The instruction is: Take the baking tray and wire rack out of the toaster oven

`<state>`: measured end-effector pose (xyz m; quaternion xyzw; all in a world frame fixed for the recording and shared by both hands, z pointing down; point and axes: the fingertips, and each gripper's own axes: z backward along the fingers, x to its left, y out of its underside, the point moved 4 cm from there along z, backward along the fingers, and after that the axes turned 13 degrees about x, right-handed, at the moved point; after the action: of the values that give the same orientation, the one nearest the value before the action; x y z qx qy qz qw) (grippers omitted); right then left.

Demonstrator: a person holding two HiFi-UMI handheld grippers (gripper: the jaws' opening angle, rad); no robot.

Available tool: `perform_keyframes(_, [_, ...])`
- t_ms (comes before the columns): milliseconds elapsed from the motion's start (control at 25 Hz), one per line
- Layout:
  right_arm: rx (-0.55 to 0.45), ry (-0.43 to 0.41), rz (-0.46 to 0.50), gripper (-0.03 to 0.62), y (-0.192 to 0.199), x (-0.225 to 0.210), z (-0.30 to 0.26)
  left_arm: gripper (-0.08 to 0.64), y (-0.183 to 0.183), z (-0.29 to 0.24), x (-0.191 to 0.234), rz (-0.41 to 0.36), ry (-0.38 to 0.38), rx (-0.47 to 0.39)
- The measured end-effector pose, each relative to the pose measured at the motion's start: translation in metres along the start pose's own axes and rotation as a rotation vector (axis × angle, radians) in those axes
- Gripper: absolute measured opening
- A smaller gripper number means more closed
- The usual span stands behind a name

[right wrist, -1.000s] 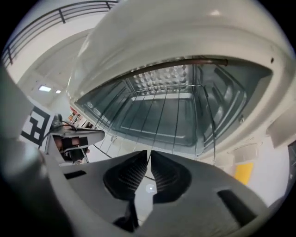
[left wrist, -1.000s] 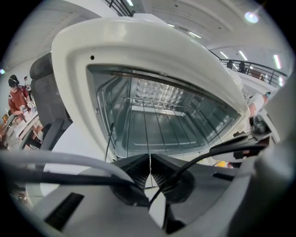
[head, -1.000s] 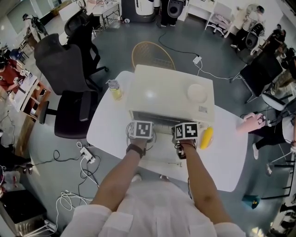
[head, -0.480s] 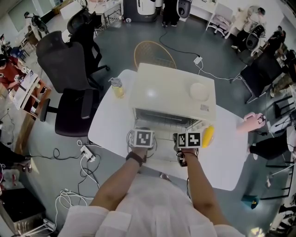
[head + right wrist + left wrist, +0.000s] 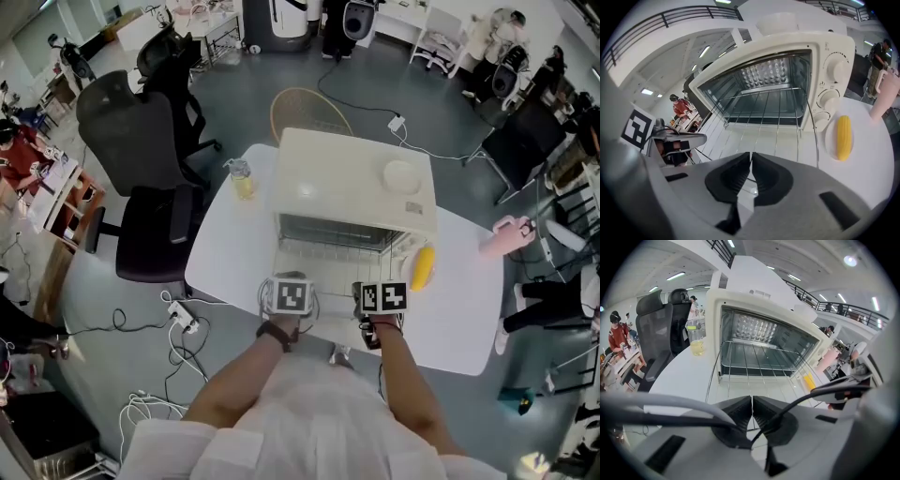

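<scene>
Wire rack [image 5: 330, 267] sticks half out of the open front of the toaster oven [image 5: 352, 183]. Left gripper [image 5: 752, 401] and right gripper [image 5: 751, 159] are both clamped on its front wire, side by side. Corn [image 5: 422, 267] sits just right of the oven, bottle [image 5: 241, 178] left of it.

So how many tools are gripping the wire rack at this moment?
2. The left tool is shut on the front wire of the wire rack, toward its left side. The right tool is shut on the same wire, toward its right. No other tool shows.
</scene>
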<state>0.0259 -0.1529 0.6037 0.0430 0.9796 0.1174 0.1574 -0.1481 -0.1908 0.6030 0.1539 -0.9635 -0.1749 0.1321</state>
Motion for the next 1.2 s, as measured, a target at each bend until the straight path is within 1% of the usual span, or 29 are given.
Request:
perform_keyframes(160, [-0.017, 0.014, -0.008, 0.017, 0.018, 0.006, 0.006, 0.015, 0.021, 0.007, -0.001, 0.021, 0.019, 0.015])
perform_keyframes(240, [-0.033, 0.011, -0.017, 0.015, 0.023, 0.009, 0.010, 0.015, 0.027, 0.012, -0.006, 0.033, 0.050, 0.008])
perform_keyframes(320, [-0.040, 0.000, -0.037, 0.014, 0.031, 0.011, 0.011, 0.015, 0.034, 0.015, -0.009, 0.027, 0.075, 0.009])
perform_keyframes(720, [-0.062, 0.010, -0.053, 0.012, 0.063, 0.029, 0.016, 0.015, 0.064, 0.029, -0.007, -0.013, 0.098, 0.032])
perform_keyframes(800, [-0.077, 0.018, -0.064, 0.012, 0.070, 0.031, 0.017, 0.015, 0.069, 0.031, -0.007, -0.016, 0.116, 0.034])
perform_keyframes(960, [-0.095, 0.024, -0.099, 0.011, 0.082, 0.024, 0.019, 0.015, 0.071, 0.029, -0.017, -0.044, 0.149, 0.036])
perform_keyframes(1200, [-0.112, 0.026, -0.159, 0.012, 0.100, -0.005, 0.035, 0.015, 0.064, 0.022, -0.052, -0.102, 0.180, 0.054])
